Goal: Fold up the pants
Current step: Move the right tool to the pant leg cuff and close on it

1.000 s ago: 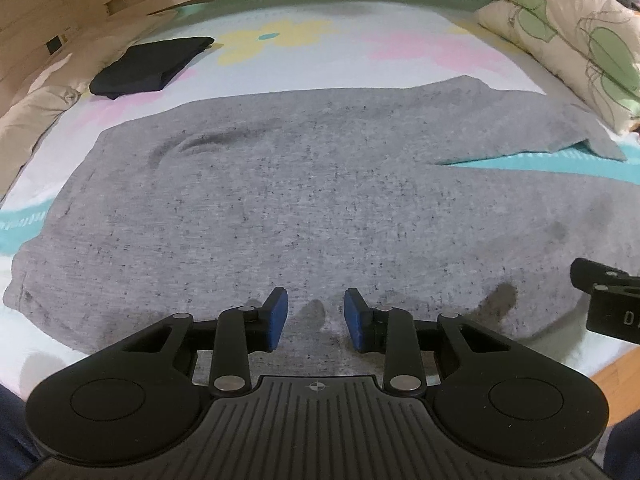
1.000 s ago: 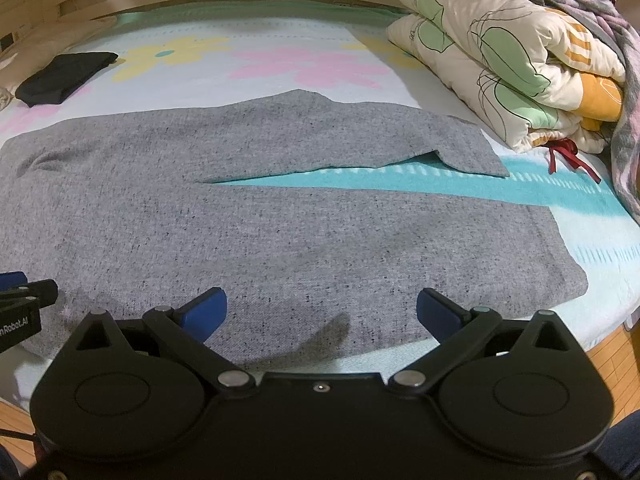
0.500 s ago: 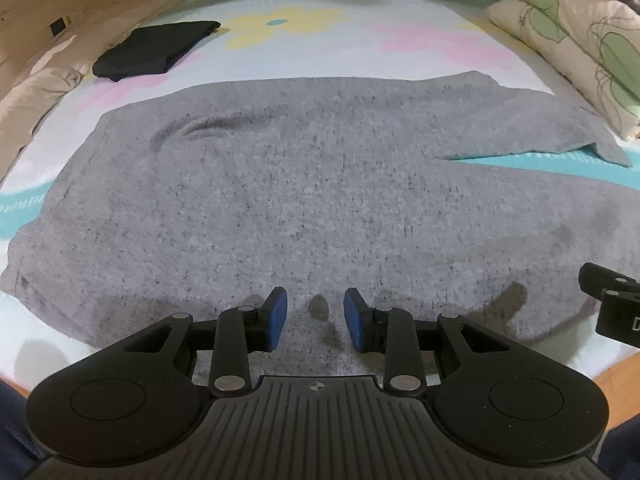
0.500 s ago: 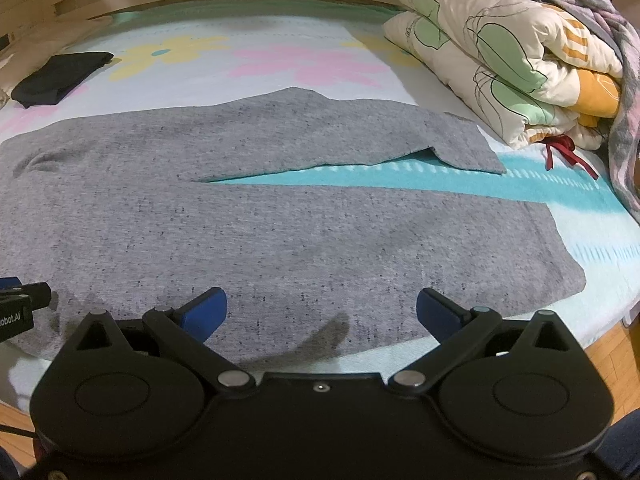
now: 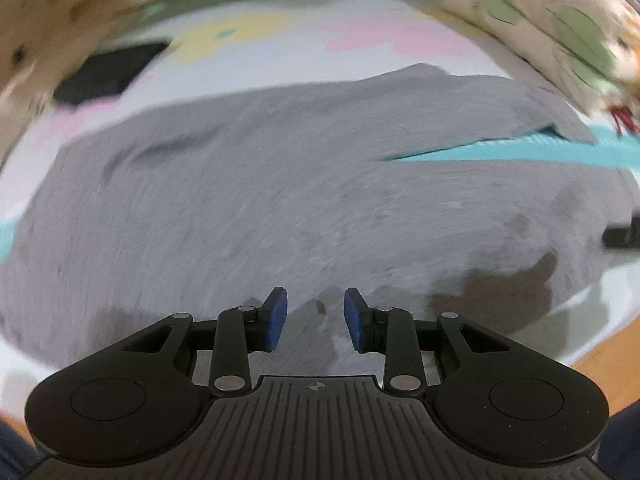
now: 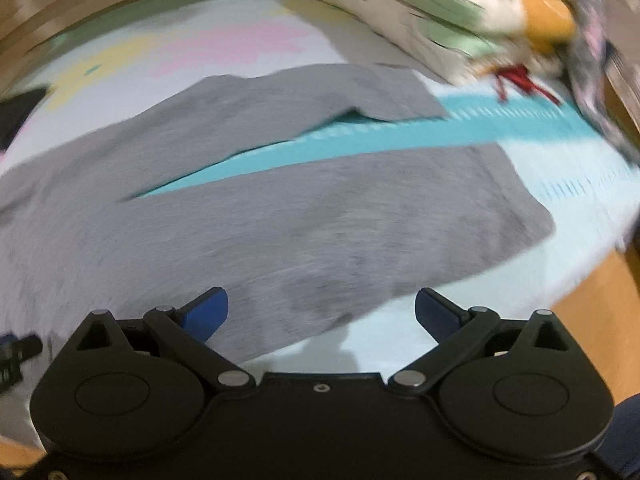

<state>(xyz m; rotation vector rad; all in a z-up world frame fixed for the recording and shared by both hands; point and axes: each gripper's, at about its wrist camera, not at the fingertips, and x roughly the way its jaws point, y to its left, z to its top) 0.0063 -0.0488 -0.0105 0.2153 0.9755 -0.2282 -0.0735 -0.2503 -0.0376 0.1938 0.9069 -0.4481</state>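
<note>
Grey pants (image 6: 280, 216): flat on bed, ahead of both claws.
Left claw (image 5: 315, 320): I see narrow gap, empty.
Right claw (image 6: 321, 312): wide open, empty.
Risk: I pinch sheet with hem.

Both views smear with motion now! The right gripper (image 6: 321, 306) has swung toward the right, rolling so the grey pants (image 6: 304, 216) tilt, its pads over the near hem and bare bed (image 6: 568, 216). The left gripper (image 5: 316, 316) drifts right too.

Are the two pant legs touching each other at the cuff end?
Apart. The right wrist view shows a teal strip of bedsheet between the far leg and near leg.
</note>
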